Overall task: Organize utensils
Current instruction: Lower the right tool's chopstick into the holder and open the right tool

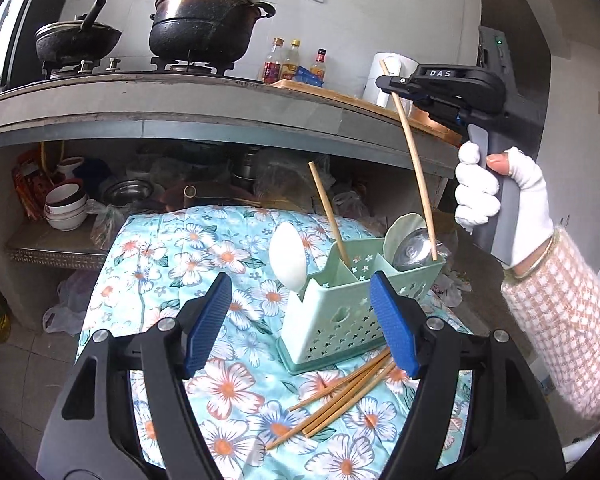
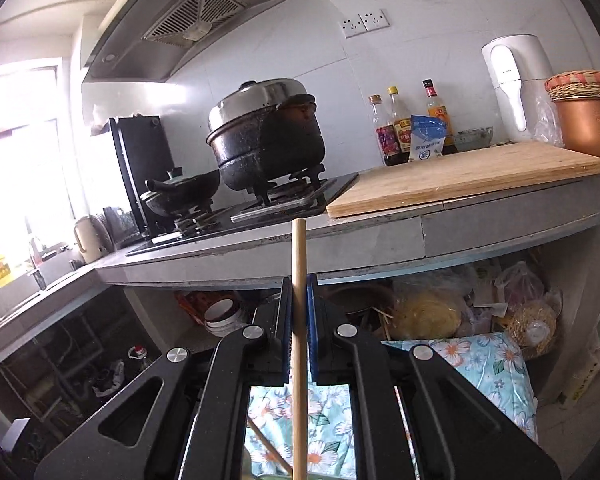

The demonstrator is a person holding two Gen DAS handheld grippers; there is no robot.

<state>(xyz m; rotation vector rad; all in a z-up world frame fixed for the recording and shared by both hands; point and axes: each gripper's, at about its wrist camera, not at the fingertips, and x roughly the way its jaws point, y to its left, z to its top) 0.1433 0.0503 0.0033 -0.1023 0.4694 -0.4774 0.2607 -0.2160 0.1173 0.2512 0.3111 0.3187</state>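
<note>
A mint-green utensil caddy (image 1: 340,312) stands on the floral cloth (image 1: 172,248). It holds a white spoon (image 1: 288,258), one chopstick (image 1: 329,212) and a metal ladle (image 1: 414,246). Several loose chopsticks (image 1: 340,396) lie on the cloth in front of it. My left gripper (image 1: 300,320) is open just before the caddy, nothing between its blue pads. My right gripper (image 1: 388,82) is up at the right in a white-gloved hand (image 1: 496,204), shut on a chopstick (image 1: 414,160) whose lower tip hangs over the caddy's right compartment. In the right wrist view that chopstick (image 2: 299,320) stands upright between the gripper's (image 2: 299,292) closed pads.
Behind the cloth runs a stone counter (image 1: 180,92) with a stove, a black pot (image 1: 204,20), a wok (image 1: 76,40), sauce bottles (image 1: 292,62), a wooden board (image 2: 460,176) and a white kettle (image 2: 516,84). Bowls (image 1: 66,204) and bags fill the shelf under it.
</note>
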